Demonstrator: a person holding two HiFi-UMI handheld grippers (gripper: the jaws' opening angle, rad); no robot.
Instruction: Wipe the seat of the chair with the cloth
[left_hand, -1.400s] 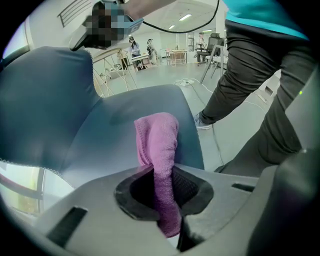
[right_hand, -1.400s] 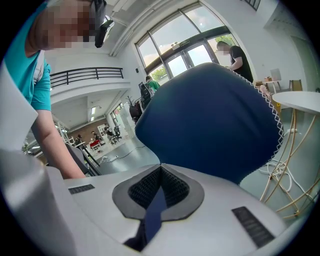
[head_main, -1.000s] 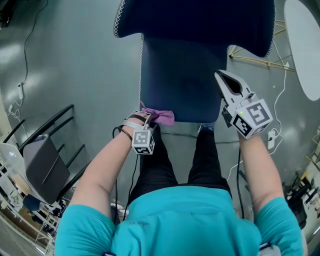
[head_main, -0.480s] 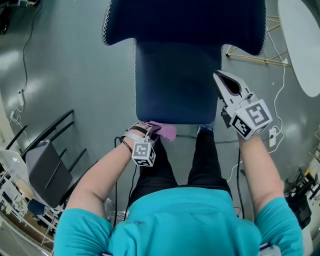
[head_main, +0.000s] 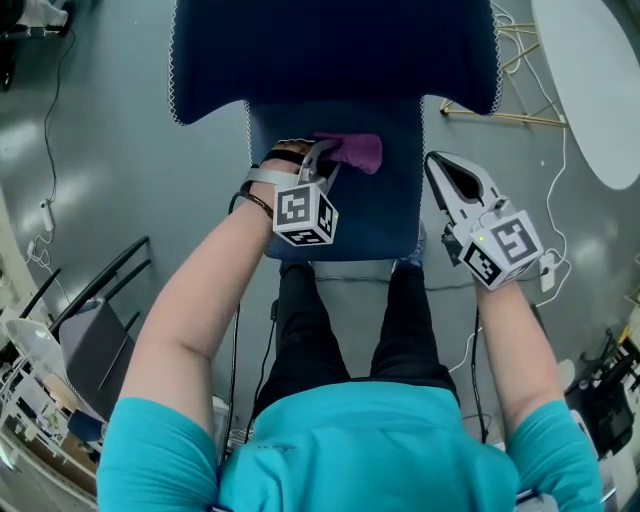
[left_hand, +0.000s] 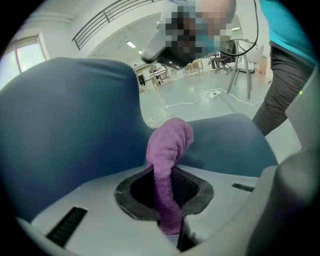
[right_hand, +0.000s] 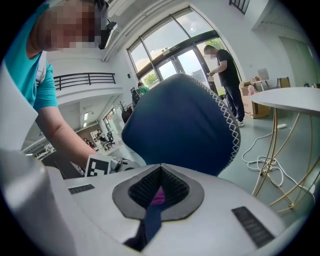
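seat (head_main: 375, 215) front bare, backrest (head_main: 330, 50) walls rear

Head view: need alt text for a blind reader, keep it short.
Seen from above, the person's left tongs pinch a purple cloth over the rear of a dark blue chair seat, just below the backrest. The right tongs hold nothing, at the seat's right edge, above a grey floor.

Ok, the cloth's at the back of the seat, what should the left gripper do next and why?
Probably pull the left gripper toward the front edge of the seat, cloth pressed down. It's shut on the cloth close to the backrest, so most of the seat lies in front of it.
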